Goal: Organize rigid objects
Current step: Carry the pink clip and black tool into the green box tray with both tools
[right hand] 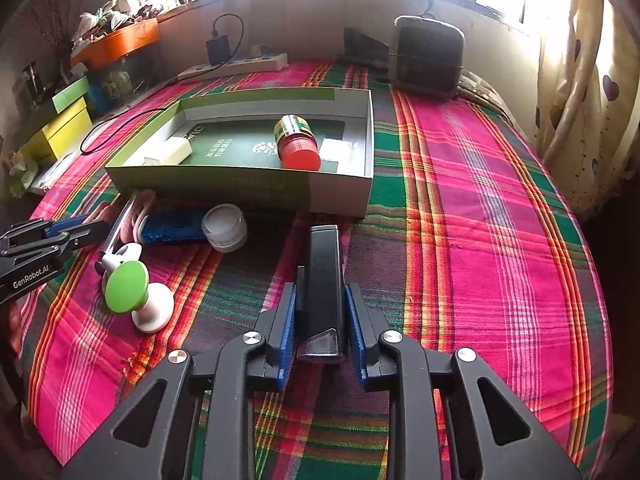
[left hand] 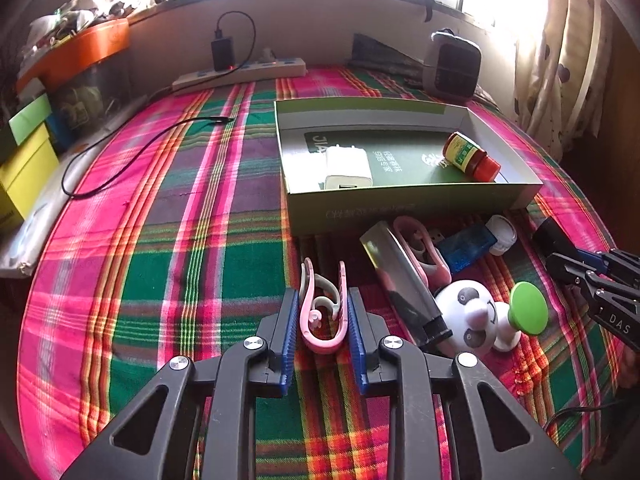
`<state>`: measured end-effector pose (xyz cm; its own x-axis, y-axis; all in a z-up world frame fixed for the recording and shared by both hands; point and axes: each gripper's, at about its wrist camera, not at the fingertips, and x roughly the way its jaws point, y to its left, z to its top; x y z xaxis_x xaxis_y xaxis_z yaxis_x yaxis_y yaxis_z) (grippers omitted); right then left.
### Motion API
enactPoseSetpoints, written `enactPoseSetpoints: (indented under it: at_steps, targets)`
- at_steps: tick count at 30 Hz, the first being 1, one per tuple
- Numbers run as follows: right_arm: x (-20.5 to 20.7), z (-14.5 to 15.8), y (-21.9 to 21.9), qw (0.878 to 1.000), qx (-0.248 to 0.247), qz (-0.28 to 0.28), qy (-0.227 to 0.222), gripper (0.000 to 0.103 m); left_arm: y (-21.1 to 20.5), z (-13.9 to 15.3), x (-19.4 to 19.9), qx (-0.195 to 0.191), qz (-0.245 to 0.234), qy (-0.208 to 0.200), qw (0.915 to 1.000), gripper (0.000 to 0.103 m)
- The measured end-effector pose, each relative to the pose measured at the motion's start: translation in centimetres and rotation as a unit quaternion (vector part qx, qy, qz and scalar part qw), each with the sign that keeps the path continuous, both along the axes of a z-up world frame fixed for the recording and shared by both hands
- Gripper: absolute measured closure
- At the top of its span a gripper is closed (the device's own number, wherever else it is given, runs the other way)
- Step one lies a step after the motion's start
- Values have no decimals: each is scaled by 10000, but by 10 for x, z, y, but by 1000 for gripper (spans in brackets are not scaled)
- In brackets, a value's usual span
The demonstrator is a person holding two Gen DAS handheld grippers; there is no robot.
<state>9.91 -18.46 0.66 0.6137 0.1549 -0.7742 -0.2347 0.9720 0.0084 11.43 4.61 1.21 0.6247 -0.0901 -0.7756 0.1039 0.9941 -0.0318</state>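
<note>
My left gripper (left hand: 323, 294) is shut on a pink and grey U-shaped clip (left hand: 320, 342) that lies on the plaid cloth. My right gripper (right hand: 321, 290) is shut on a black oblong bar (right hand: 323, 264), its blue pads pressing both long sides. An open green box (left hand: 400, 200) holds a white charger (left hand: 347, 168) and a red-capped jar (left hand: 472, 157) on its side. In front of the box lie a silver flat case (left hand: 396, 272), another pink clip (left hand: 424, 252), a blue item (left hand: 466, 246), a small white jar (left hand: 502, 234), a panda toy (left hand: 468, 316) and a green-topped knob (left hand: 528, 308).
A power strip (left hand: 240, 72) with a black adapter lies by the back wall, and a dark heater (right hand: 428, 56) stands at the back right. Yellow and green boxes (left hand: 24, 160) stack at the left. A black cable (left hand: 132, 152) snakes over the cloth. Curtains (right hand: 580, 80) hang at the right.
</note>
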Motion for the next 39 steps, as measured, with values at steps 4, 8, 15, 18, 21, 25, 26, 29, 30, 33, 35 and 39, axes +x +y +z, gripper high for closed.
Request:
enactPoseSetpoints:
  at_steps: [4,8,15,18,21,25,26,29,30,33,35,39]
  targets:
    - [-3,0,0,10000,-14,-5,-14,78,-1,0,-6,-54,-8,3,10000,81]
    - [-7,1,-1,10000,-10,-12,-32,78,-3,1,-11,-88,-4,-14,10000,81]
    - [-12,2,-3,10000,19,-45,-44,78,-7,1,-17,-108,-31,-29,9999,81]
    - [-14,2,-2,10000,38,-46,-54,78,-7,2,-19,-118,-31,-33,9999,81]
    - [-15,3,-2,9999,67,-47,-74,78,-7,2,-20,-111,-13,-36,9999,81]
    - [-16,5,-1,9999,90,-36,-106,78,-7,4,-23,-112,-15,-90,9999,81]
    - [-16,6,-1,9999,97,-23,-116,78,-8,5,-24,-111,-13,-102,9999,81]
    - [-17,7,0,9999,84,-15,-127,78,-7,7,-25,-147,-22,-134,9998,81]
    - [-17,7,1,9999,89,-17,-132,78,-7,8,-26,-156,-31,-146,9998,81]
    - [-18,9,1,9998,87,-28,-162,78,-6,11,-27,-168,-34,-186,9997,81]
    - [-18,11,2,9998,88,-26,-176,78,-5,13,-28,-171,-36,-217,9996,81]
    - [-19,14,1,9997,102,-23,-220,78,-4,19,-28,-190,-48,-280,9994,81]
